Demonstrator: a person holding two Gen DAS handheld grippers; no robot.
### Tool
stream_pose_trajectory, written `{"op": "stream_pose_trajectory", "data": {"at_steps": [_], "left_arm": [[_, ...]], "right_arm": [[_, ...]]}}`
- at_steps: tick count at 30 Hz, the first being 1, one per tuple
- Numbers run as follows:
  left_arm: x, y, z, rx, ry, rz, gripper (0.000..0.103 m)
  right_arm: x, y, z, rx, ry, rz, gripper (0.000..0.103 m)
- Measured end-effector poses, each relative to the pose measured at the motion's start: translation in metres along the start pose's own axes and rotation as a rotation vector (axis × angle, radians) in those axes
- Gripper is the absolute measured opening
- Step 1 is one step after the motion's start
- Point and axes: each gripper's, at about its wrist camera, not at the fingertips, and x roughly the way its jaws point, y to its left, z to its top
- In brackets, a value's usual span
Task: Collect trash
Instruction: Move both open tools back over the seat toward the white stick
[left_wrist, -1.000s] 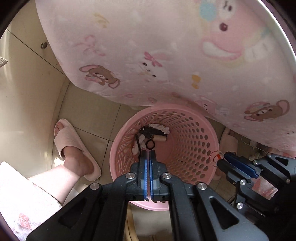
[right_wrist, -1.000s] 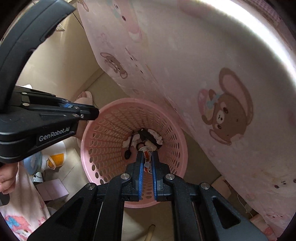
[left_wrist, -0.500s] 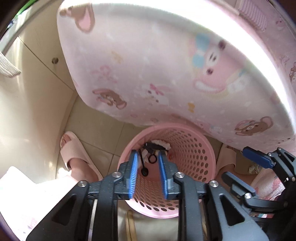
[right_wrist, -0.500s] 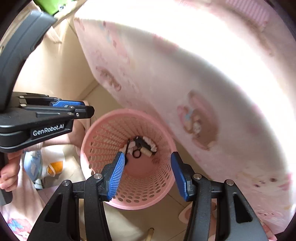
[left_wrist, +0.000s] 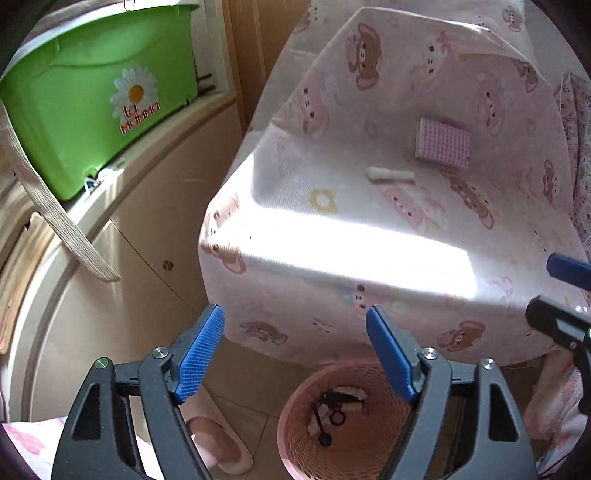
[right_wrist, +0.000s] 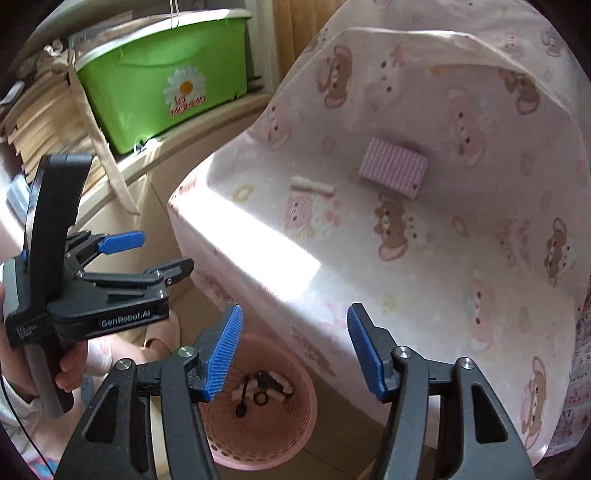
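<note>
Bedsheet (left_wrist: 369, 206), bear-printed, fills the far side. Green bin (left_wrist: 92, 110) sits far left. Pink basket (left_wrist: 314, 435) stands near, holding indistinct trash. Paper roll (left_wrist: 389, 174) lies left-to-right beside checked box (left_wrist: 443, 144). Left gripper (left_wrist: 295, 354) and right gripper (right_wrist: 293, 350): jaws just opened, empty.

Pink basket (left_wrist: 295, 435) rim hidden behind fingers, contents too small to identify

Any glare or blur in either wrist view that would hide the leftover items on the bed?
Left wrist: a blown-out sun band crosses the bedsheet, below the white roll. Right wrist: same band, smaller; roll and pink pad slightly soft, still readable.
</note>
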Motion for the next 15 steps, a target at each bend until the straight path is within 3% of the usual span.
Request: {"op": "stream_pose_trajectory", "data": {"at_steps": [4,12,15], "left_arm": [[-0.01,0.0,0.004,0.0,-0.058,-0.003,0.091],[-0.024,-0.007,0.003,0.022,-0.139,0.014,0.097],[-0.031,-0.009,0.005,0.032,-0.182,0.018,0.101]], "right_arm": [[-0.009,-0.019,0.009,0.054,-0.049,-0.038,0.069],[-0.018,-0.024,0.012,0.056,-0.119,-0.121,0.07],[-0.024,-0.025,0.015,0.055,-0.157,-0.142,0.076]]}}
